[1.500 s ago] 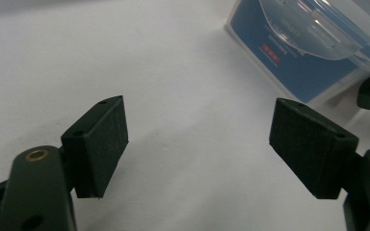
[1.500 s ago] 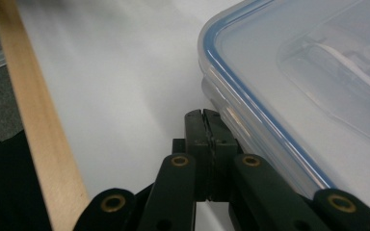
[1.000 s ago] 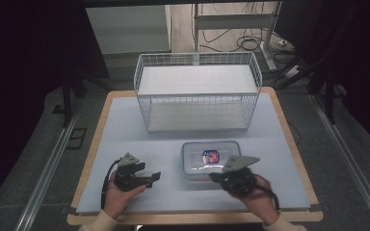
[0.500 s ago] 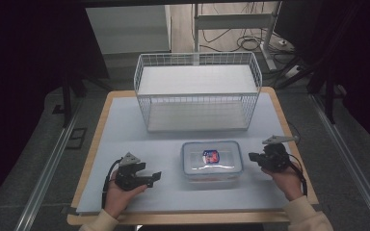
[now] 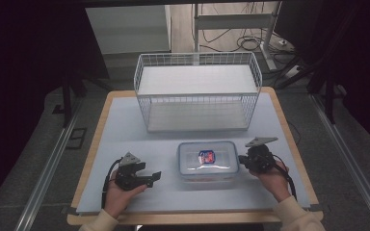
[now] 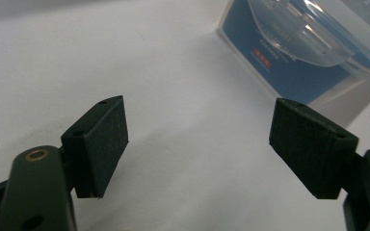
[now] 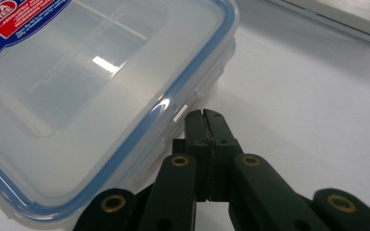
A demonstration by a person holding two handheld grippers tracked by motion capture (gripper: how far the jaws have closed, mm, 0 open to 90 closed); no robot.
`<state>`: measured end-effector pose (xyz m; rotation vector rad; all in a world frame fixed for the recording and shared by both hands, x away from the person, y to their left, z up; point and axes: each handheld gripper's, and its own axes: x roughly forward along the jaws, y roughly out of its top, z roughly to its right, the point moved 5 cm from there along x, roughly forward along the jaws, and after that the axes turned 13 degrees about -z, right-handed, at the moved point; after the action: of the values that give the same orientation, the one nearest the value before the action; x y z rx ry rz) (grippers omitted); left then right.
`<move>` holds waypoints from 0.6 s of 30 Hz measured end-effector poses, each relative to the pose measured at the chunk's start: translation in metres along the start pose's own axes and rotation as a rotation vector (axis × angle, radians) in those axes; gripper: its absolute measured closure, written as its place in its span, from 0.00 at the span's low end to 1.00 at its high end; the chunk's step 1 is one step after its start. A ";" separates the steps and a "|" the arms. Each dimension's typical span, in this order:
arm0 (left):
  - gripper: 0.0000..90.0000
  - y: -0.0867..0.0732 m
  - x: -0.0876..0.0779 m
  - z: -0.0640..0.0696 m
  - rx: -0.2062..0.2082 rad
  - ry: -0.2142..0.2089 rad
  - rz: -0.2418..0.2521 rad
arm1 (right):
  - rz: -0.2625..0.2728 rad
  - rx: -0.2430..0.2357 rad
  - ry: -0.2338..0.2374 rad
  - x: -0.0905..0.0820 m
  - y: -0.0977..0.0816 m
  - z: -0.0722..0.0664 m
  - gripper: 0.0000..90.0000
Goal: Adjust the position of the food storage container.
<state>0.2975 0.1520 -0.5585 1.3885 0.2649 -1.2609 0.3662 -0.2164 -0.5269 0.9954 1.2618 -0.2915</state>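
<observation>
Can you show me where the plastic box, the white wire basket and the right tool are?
plastic box (image 5: 207, 161): high view, on its clear lid.
white wire basket (image 5: 197, 98): high view, on its front wall.
right tool (image 7: 205, 115): right gripper view, at its shut tips.

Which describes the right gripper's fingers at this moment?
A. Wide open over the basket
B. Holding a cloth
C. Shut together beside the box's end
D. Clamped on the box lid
C: in the right gripper view the right gripper has its fingers pressed together, empty, at the side of the box.
</observation>
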 end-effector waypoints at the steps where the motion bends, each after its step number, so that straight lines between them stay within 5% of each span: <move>1: 0.24 0.000 0.000 0.000 0.001 0.001 0.001 | -0.001 -0.001 0.003 0.002 0.001 -0.002 1.00; 12: 0.24 0.000 -0.001 -0.006 -0.017 0.007 0.004 | 0.001 -0.061 0.016 0.013 0.016 -0.022 1.00; 18: 0.24 0.002 -0.003 -0.010 -0.028 0.003 0.016 | 0.022 -0.040 0.032 0.007 0.014 -0.016 1.00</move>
<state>0.3030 0.1606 -0.5579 1.3667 0.2716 -1.2372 0.3677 -0.1937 -0.5260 0.9826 1.2804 -0.2336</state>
